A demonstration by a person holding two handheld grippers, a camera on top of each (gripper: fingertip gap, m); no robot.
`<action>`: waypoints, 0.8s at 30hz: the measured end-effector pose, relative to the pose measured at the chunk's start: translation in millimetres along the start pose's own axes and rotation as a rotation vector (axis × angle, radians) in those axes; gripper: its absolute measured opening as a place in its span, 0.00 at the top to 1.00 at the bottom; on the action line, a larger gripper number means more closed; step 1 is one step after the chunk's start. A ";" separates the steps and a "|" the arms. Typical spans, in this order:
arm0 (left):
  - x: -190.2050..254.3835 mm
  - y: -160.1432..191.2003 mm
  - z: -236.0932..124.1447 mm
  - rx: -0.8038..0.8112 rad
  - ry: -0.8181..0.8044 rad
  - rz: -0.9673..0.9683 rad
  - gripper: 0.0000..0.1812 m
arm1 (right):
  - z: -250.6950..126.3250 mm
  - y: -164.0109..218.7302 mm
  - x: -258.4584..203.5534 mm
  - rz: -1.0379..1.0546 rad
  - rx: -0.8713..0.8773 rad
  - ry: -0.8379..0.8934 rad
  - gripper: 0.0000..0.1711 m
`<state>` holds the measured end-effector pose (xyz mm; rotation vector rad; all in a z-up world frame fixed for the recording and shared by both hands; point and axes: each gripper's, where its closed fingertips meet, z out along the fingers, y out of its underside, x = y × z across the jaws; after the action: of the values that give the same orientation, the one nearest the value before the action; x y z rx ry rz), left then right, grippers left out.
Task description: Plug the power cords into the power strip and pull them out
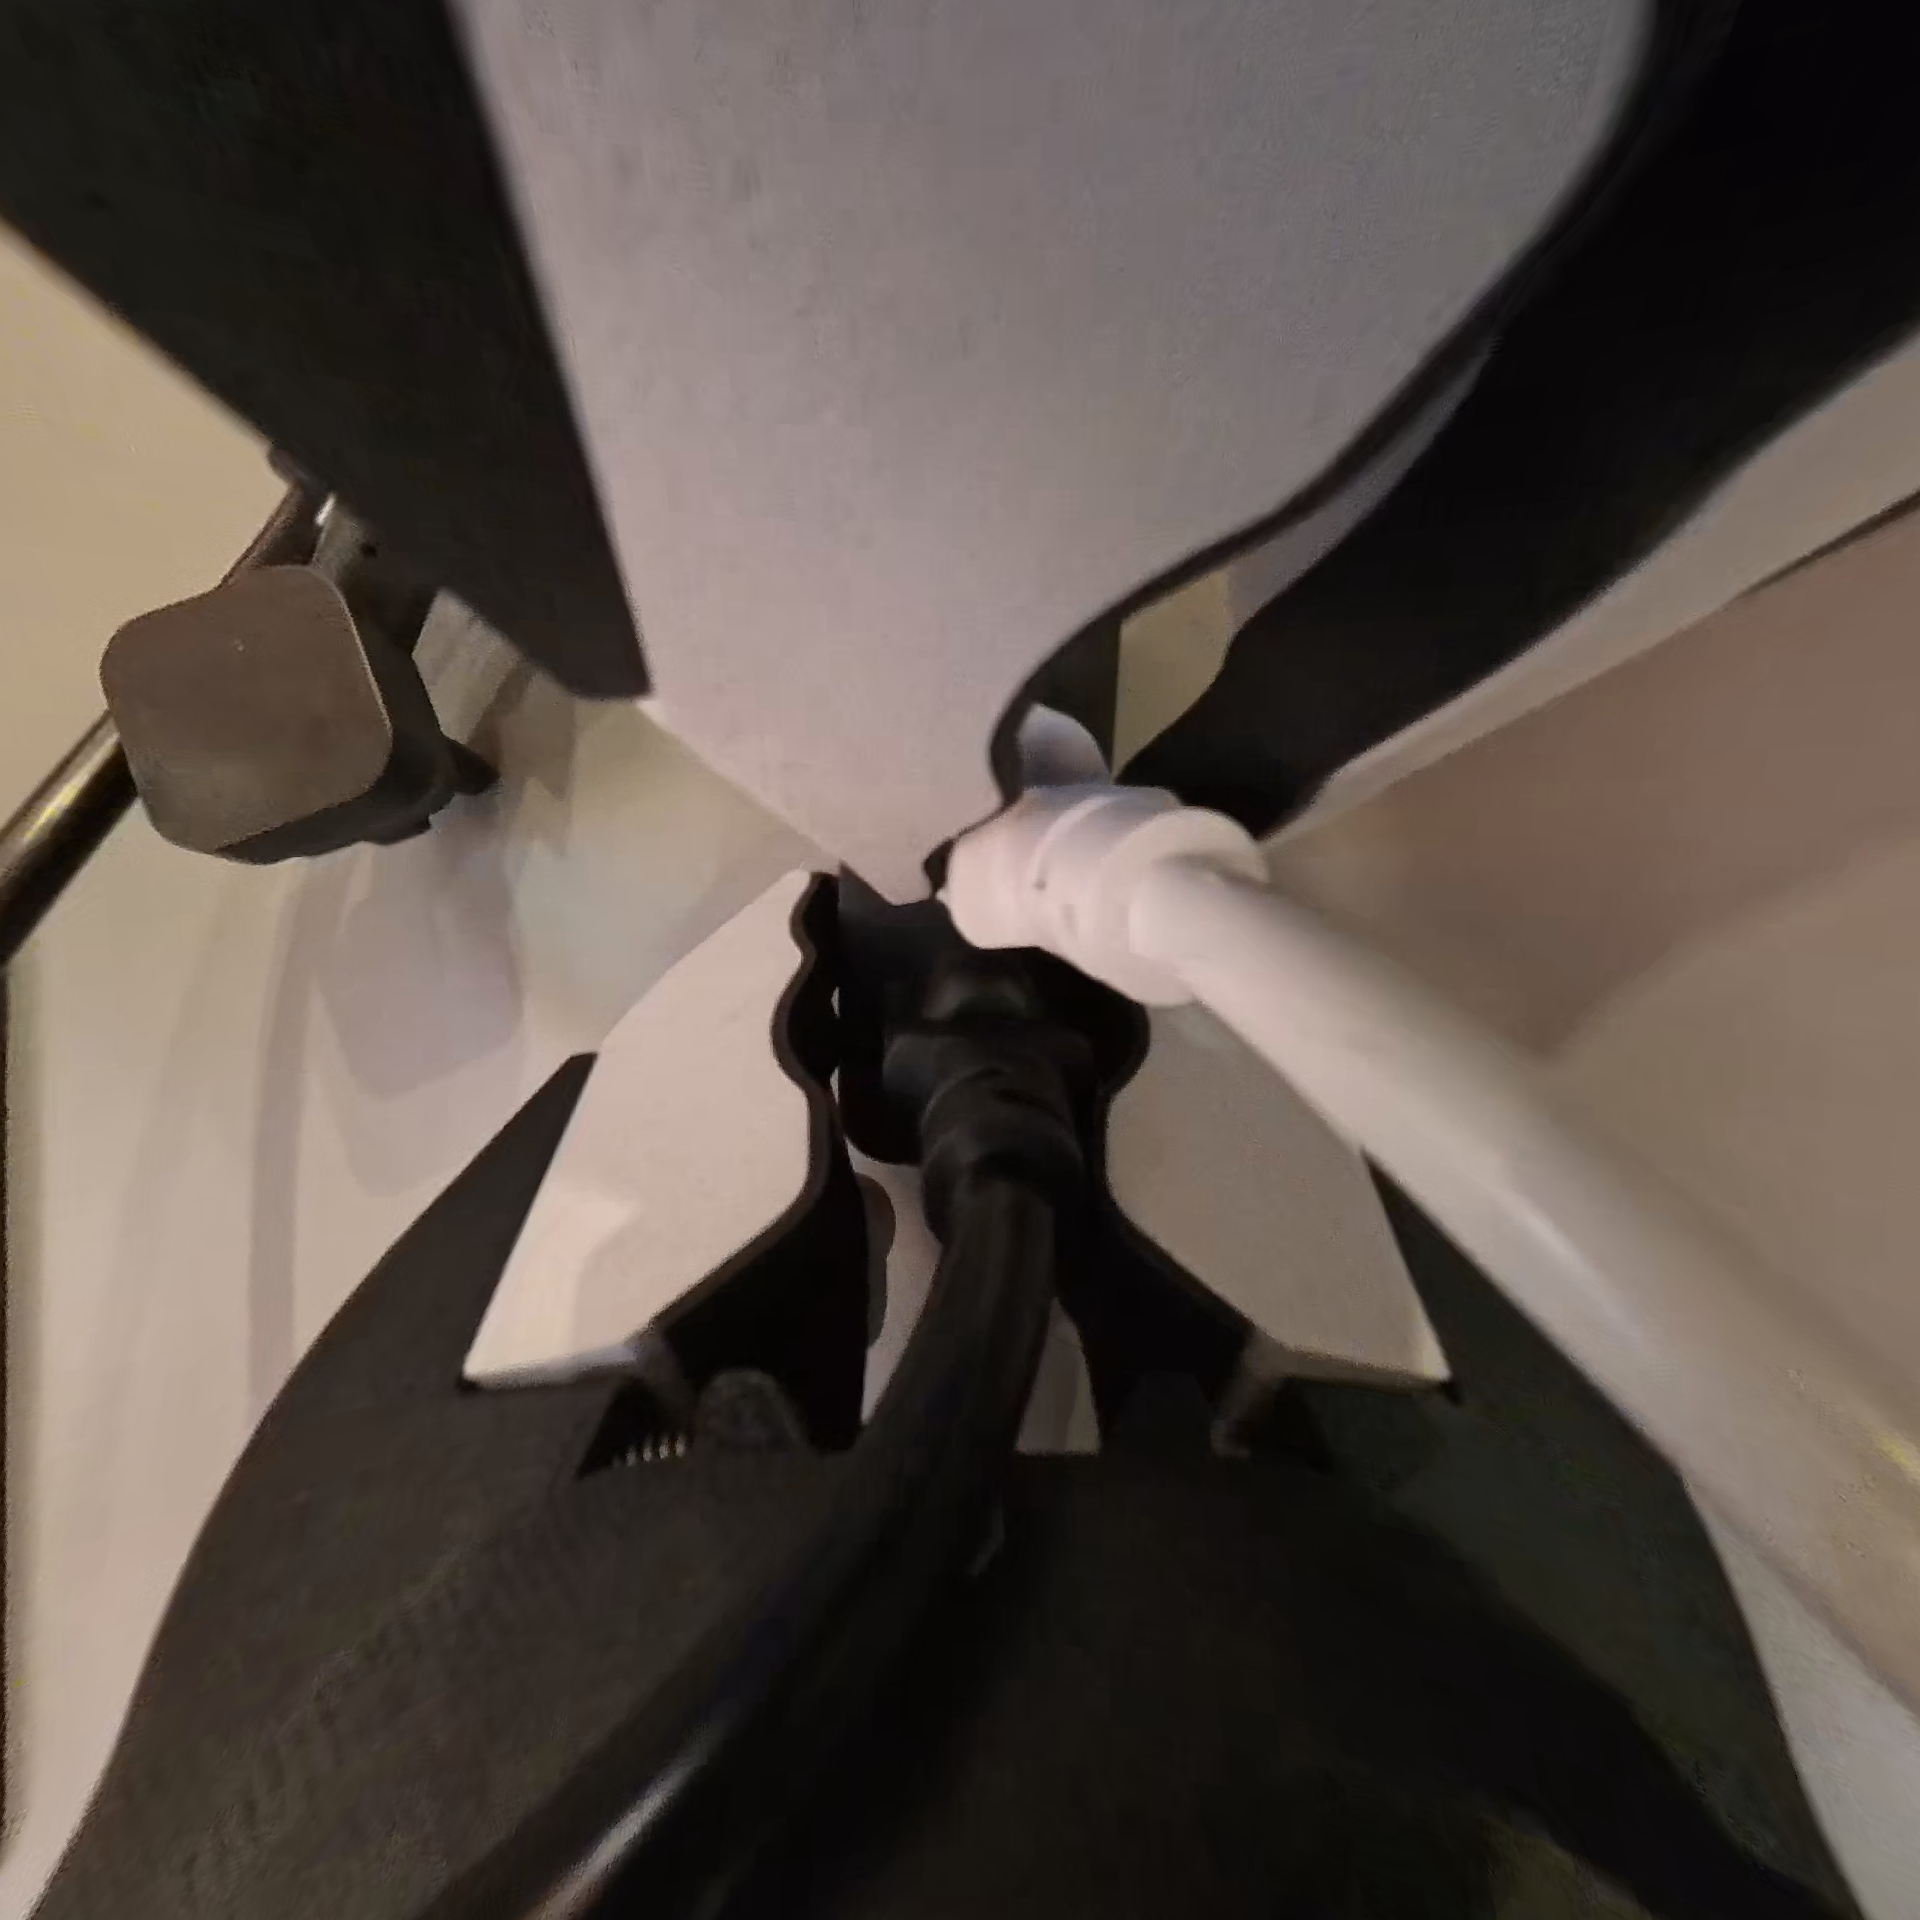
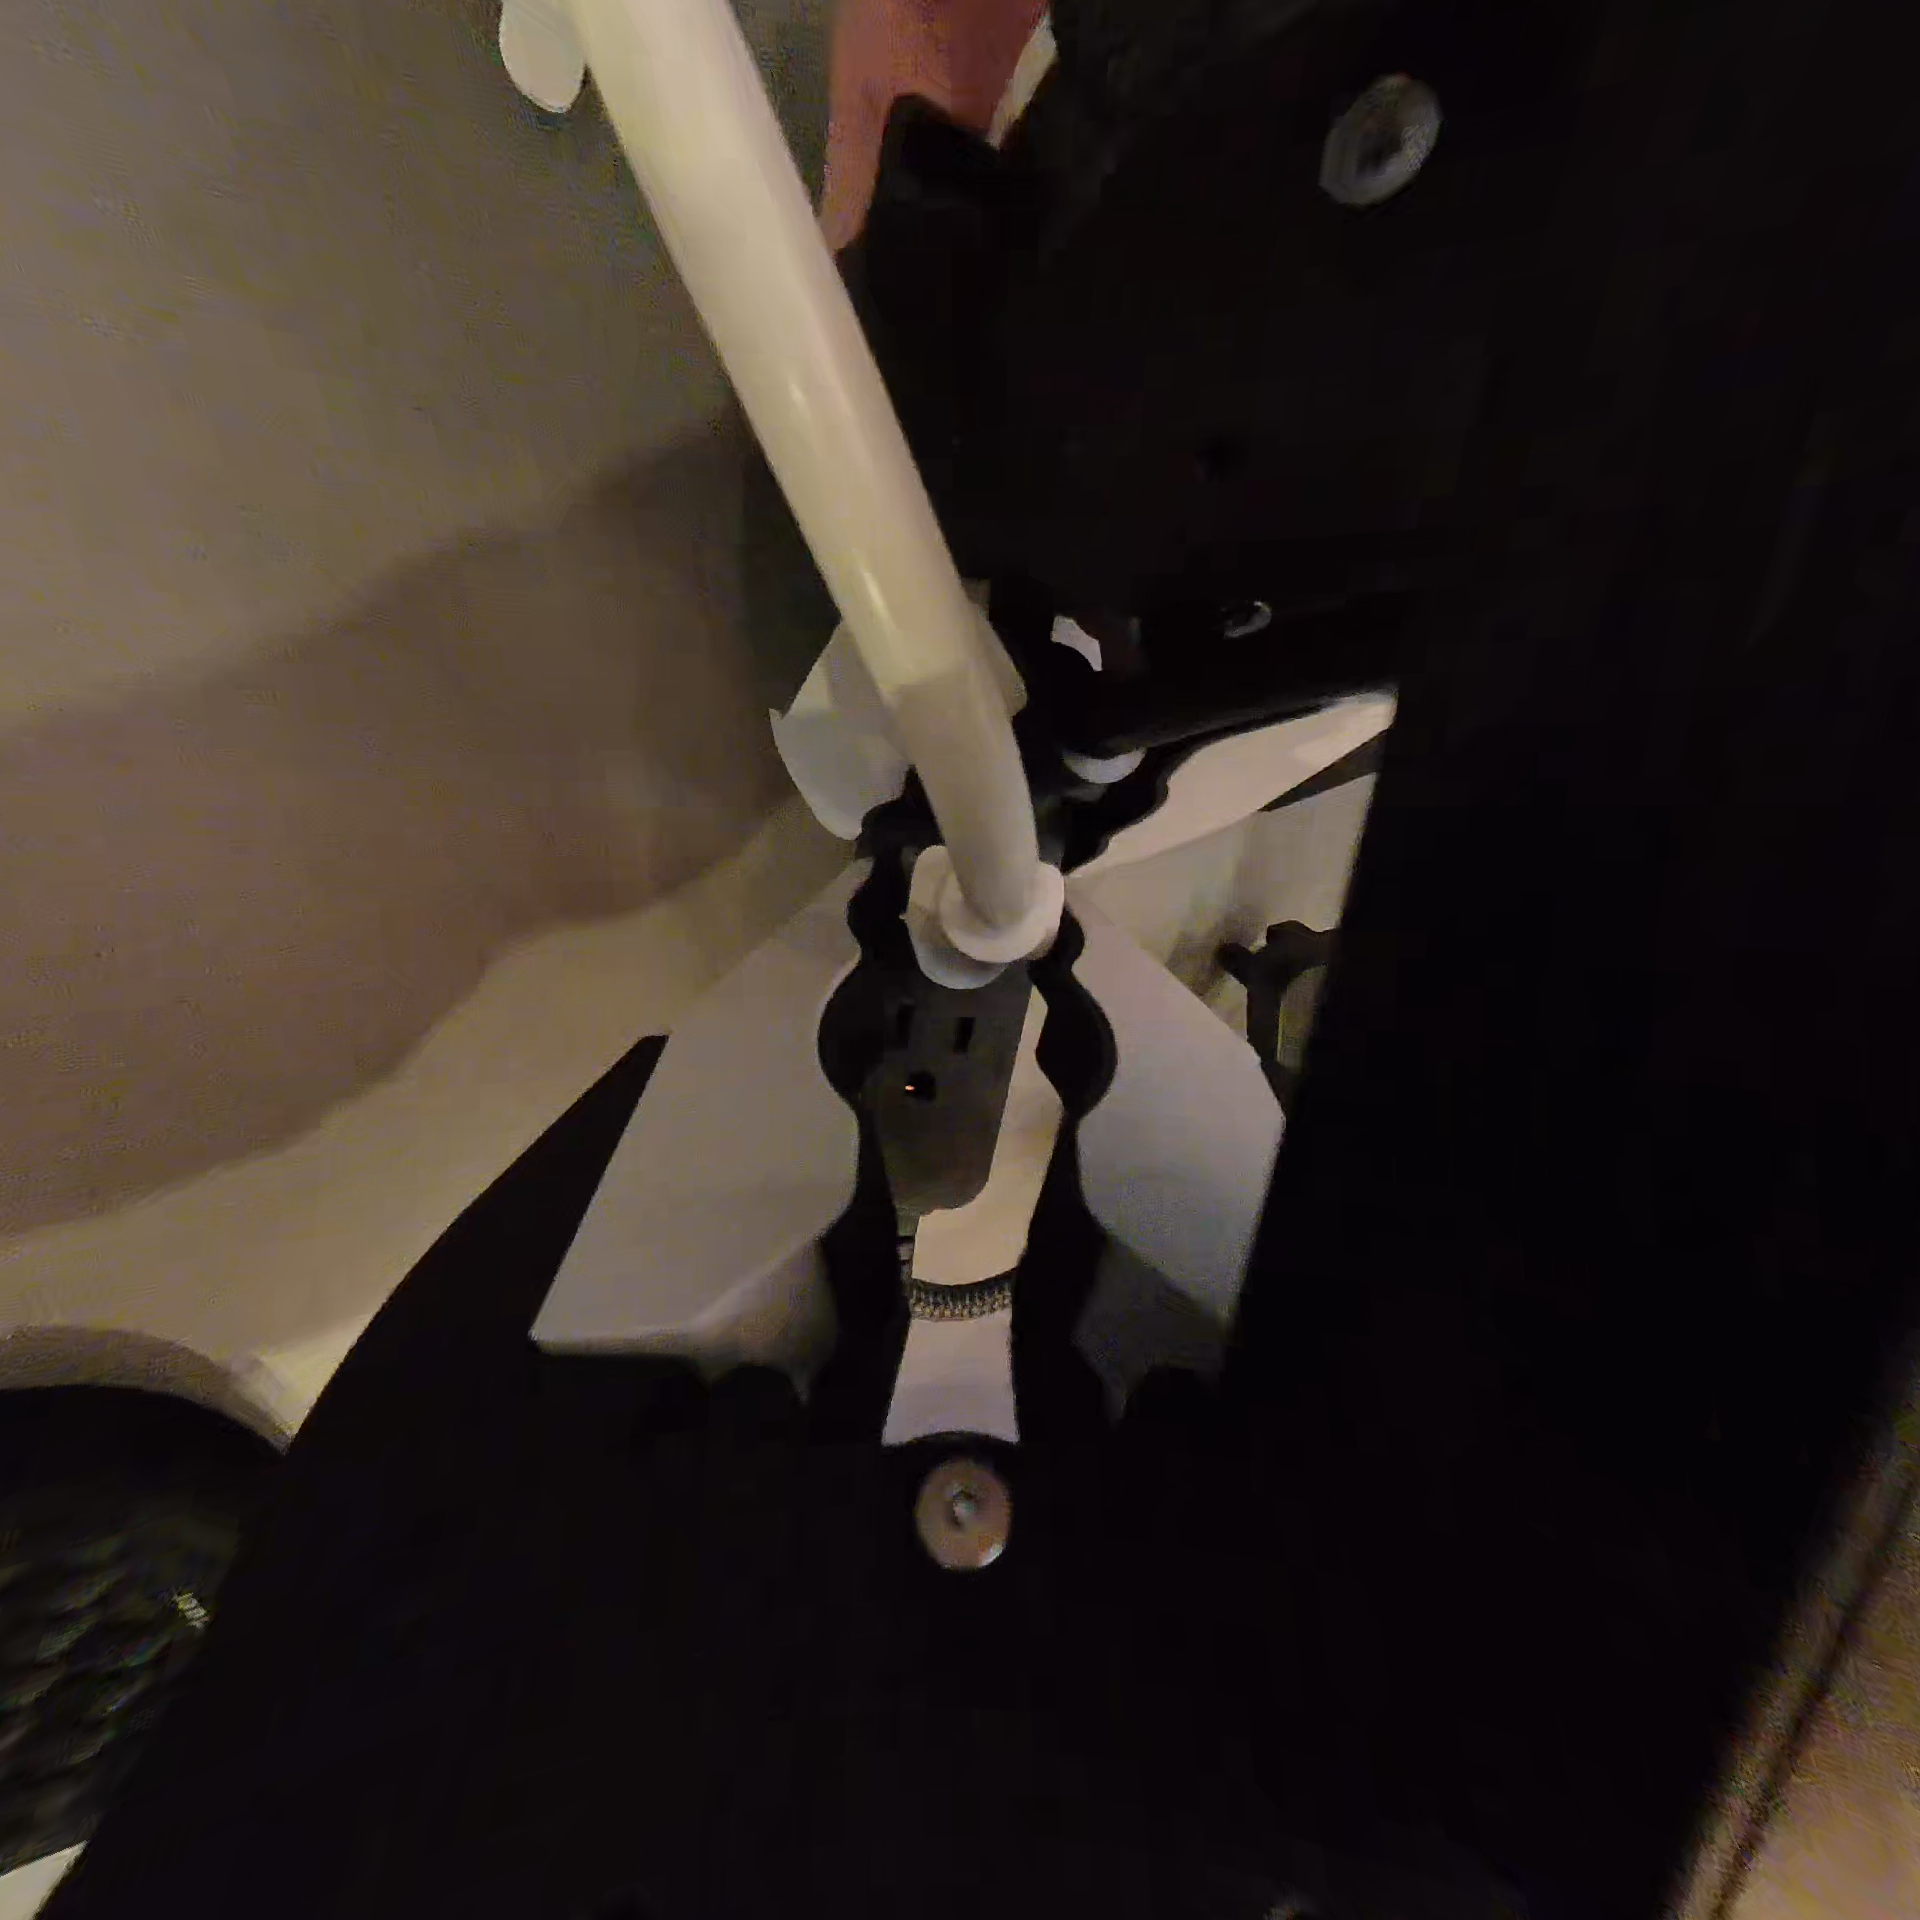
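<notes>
My left gripper (image 1: 966,997) is shut on the cord end of the black power strip (image 1: 925,1049). The strip's black cord (image 1: 966,1278) runs back toward the camera. My right gripper (image 1: 1029,831) comes in from above, shut on a white plug (image 1: 1101,883) that sits against the strip. Its white cord (image 1: 1351,1091) trails right. In the right wrist view my right gripper (image 2: 971,883) clamps the white plug (image 2: 987,935) on the face of the strip (image 2: 935,1081), above a free outlet. The white cord (image 2: 810,395) rises up left. The left gripper (image 2: 1081,769) meets it from the upper right. I cannot tell whether the prongs are fully seated.
A black block on a chrome tube (image 1: 249,717) stands at the left over a white surface (image 1: 208,1143). A person's hand (image 2: 914,104) holds the left gripper's body at the top. A dark round object (image 2: 94,1558) lies at the lower left.
</notes>
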<state>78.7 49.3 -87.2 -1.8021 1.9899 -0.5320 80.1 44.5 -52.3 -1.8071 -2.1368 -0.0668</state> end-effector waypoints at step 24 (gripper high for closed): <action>0.2 0.8 1.2 0.015 0.020 -0.024 0.75 | -28.3 0.4 -8.2 0.206 0.200 -0.079 0.87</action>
<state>78.7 49.2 -88.7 -1.8207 1.9748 -0.5724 87.9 29.6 -28.1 -1.9250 -1.9173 0.2624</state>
